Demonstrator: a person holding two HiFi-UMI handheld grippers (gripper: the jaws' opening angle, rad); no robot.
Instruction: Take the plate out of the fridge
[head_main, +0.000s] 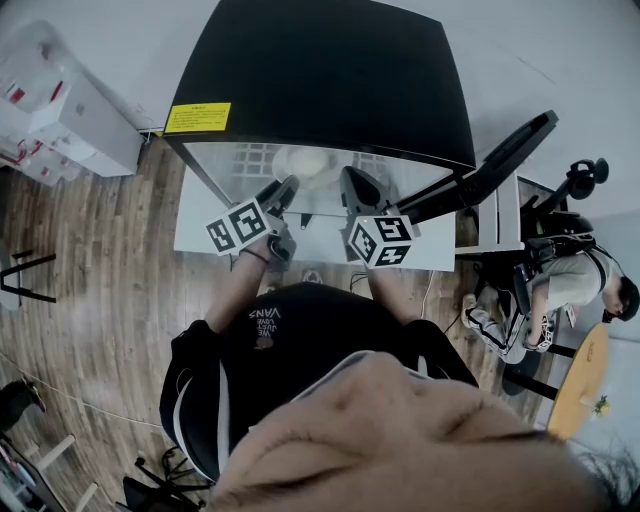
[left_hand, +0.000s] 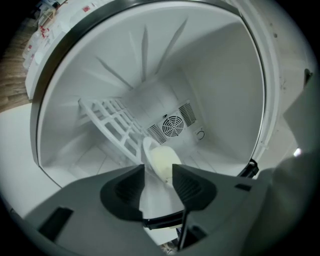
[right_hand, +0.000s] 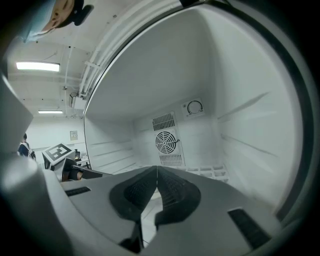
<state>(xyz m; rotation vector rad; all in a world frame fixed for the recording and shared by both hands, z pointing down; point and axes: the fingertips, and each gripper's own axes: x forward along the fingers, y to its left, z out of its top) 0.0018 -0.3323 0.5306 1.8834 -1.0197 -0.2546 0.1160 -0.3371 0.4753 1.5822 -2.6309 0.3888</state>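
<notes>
One pale plate (left_hand: 161, 161) sits in the fridge (left_hand: 225, 75), beside a white rack (left_hand: 112, 122).

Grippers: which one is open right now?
The left gripper: its jaws stand apart, with the plate seen just past them. The right gripper has its jaws pressed together on nothing.

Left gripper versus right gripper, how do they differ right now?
The left gripper has its jaws apart; the right gripper has them shut together. The plate shows through the left gripper's gap, untouched; the right gripper has nothing between its jaws. Both reach into the open fridge.
</notes>
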